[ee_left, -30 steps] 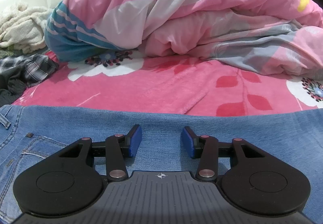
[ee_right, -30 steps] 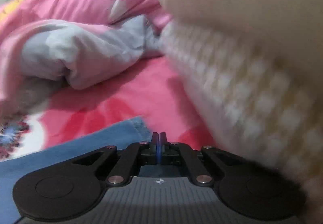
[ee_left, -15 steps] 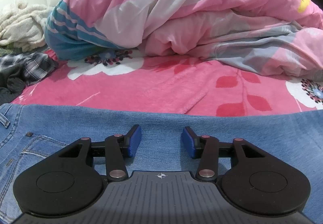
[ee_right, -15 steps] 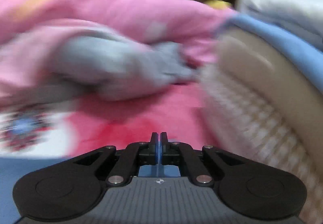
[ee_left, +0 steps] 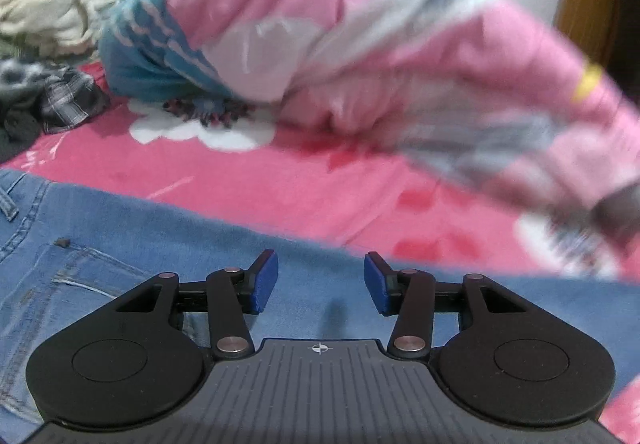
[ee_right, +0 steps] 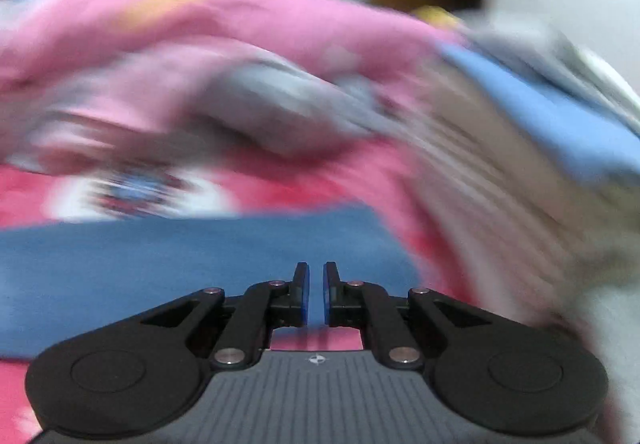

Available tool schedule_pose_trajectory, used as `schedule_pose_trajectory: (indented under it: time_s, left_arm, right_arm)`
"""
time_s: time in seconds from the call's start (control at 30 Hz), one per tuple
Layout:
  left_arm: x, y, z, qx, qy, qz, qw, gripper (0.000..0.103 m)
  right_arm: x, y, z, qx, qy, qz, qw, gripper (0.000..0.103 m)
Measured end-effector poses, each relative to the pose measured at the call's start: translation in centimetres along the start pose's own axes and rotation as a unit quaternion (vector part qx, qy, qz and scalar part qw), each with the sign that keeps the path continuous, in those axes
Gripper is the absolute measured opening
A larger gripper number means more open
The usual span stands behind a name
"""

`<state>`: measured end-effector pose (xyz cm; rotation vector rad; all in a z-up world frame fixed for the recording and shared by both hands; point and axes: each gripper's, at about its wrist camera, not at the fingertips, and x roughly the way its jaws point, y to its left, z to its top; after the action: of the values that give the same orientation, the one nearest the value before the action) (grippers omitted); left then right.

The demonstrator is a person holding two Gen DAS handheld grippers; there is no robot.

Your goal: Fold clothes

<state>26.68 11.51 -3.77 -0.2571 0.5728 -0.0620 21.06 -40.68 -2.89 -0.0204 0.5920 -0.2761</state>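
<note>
With the jeans spread flat along the bed's near edge, your left gripper gapes empty above the denim; your right gripper, just parting, seemingly holds nothing; square both before pinching the hem.

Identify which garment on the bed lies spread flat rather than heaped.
The blue jeans, spread flat nearest the camera; the cream knit and plaid shirt lie crumpled at far left.
</note>
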Motion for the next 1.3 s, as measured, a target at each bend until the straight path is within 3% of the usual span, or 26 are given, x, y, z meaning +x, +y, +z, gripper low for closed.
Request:
schedule_pose_trajectory:
  time_s: [0.1,0.17,0.27,0.37,0.43,0.53,0.6,0.67,0.73,0.77,0.9,0.97,1.03,1.07,1.13,1.23,1.3]
  left_arm:
    - [-1.5,1.9,0.2,0.004,-0.023,0.034,0.9991,0.048]
    - [-1.3,3.6,0.0,0.008,-0.015,0.067,0.9976,0.048]
    - [-0.6,6.2,-0.5,0.001,0.005,0.094,0.9956,0.047]
    - [-0.8,7.7,-0.8,0.001,0.009,0.077,0.9970,0.047]
    - [-1.2,8.0,-0.9,0.011,0.007,0.072,0.9973,0.047]
    - [-1.7,8.7,-0.9,0.016,0.004,0.080,0.9967,0.047]
    - [-2.0,9.3,-0.9,0.006,0.003,0.076,0.9971,0.047]
    - [-2.2,9.8,-0.8,-0.002,0.001,0.078,0.9970,0.047]
    - [-2.2,10.0,-0.8,-0.005,0.001,0.081,0.9967,0.047]
    - [-2.1,10.0,-0.8,-0.004,0.001,0.082,0.9966,0.047]
    - [-1.7,9.6,-1.0,0.013,0.002,0.093,0.9955,0.047]
    - [-1.6,9.6,-1.0,0.019,0.001,0.098,0.9950,0.048]
    - [-1.6,9.7,-1.0,0.020,0.002,0.098,0.9950,0.048]
    - [-1.6,9.8,-1.0,0.020,0.002,0.096,0.9952,0.048]
    - [-1.7,9.9,-1.0,0.016,0.004,0.093,0.9955,0.048]
    - [-2.0,10.2,-1.0,0.014,0.004,0.091,0.9957,0.048]
    - [-2.0,10.4,-1.0,0.012,0.004,0.102,0.9947,0.048]
  right_arm:
    - [-0.2,7.6,2.0,-0.037,-0.016,0.125,0.991,0.006]
    - [0.1,13.3,1.9,-0.061,-0.008,0.218,0.974,0.006]
    - [1.7,19.8,0.8,-0.107,0.010,0.289,0.951,0.006]
    - [2.2,20.9,-2.1,-0.156,0.043,0.278,0.947,0.005]
    - [2.3,17.2,-3.4,-0.123,0.043,0.247,0.960,0.004]
    - [2.0,11.1,-3.9,-0.058,0.057,0.152,0.985,0.004]
    - [1.2,8.5,-3.6,-0.044,0.067,0.071,0.994,0.007]
    - [-0.5,8.8,-2.8,-0.054,0.049,0.055,0.996,0.007]
    - [-2.2,12.1,-1.7,-0.069,0.014,0.127,0.989,0.007]
    - [-2.9,15.0,-1.4,-0.088,0.003,0.178,0.980,0.007]
    - [-4.3,26.5,-1.6,-0.140,0.000,0.353,0.925,0.007]
    - [-3.7,31.1,-2.1,-0.173,0.005,0.387,0.906,0.007]
    - [-3.2,32.9,-4.0,-0.229,0.022,0.395,0.889,0.007]
    - [-3.1,32.5,-5.6,-0.249,0.034,0.388,0.887,0.007]
    - [-3.2,28.9,-7.3,-0.221,0.032,0.392,0.892,0.006]
    - [-2.9,23.3,-7.0,-0.162,0.068,0.341,0.924,0.006]
    - [-4.2,22.2,-6.3,-0.188,0.065,0.286,0.937,0.007]
